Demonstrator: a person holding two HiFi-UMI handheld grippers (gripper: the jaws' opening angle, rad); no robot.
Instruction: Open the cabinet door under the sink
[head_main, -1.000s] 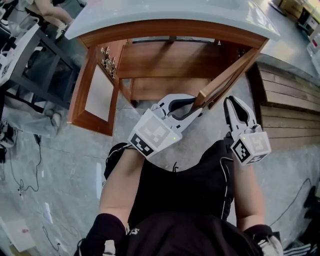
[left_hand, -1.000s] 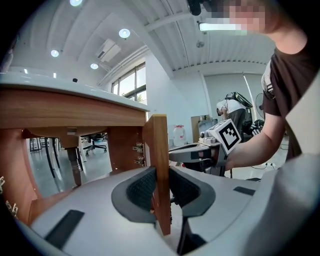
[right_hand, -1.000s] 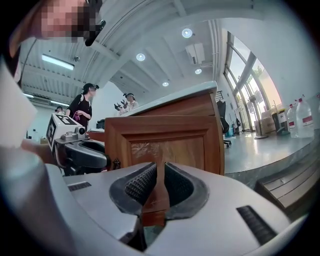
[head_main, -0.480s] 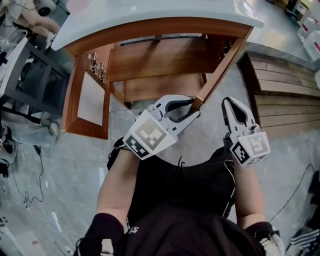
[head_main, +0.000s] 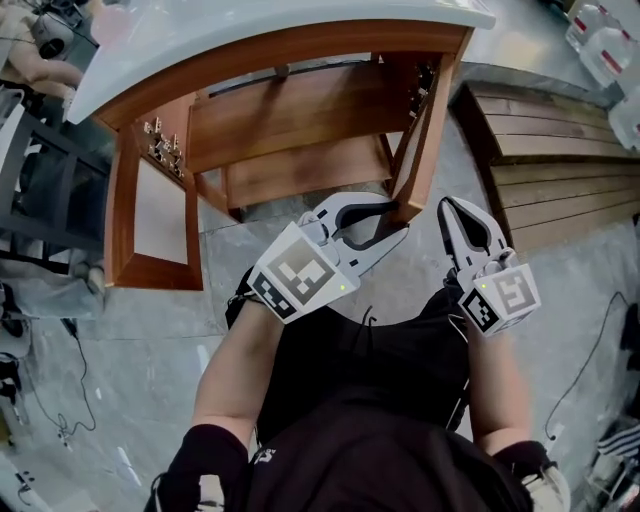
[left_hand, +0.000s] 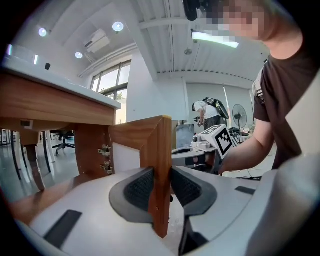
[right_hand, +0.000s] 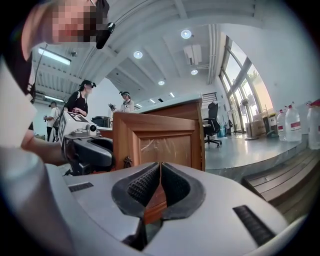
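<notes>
Floor (head_main: 140, 330) of grey stone, white countertop (head_main: 250, 28), plank steps (head_main: 545, 140) beside cabinet (head_main: 300, 130)

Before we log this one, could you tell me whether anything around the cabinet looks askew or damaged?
Nothing stands out. The left door and right door both hang open and straight; no damage or spills show in the cabinet.

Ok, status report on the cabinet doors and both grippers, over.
Left gripper jaws just opening, edge of right door between them. Right gripper just closed, empty. Left door open too. Nothing seen blocking.
</notes>
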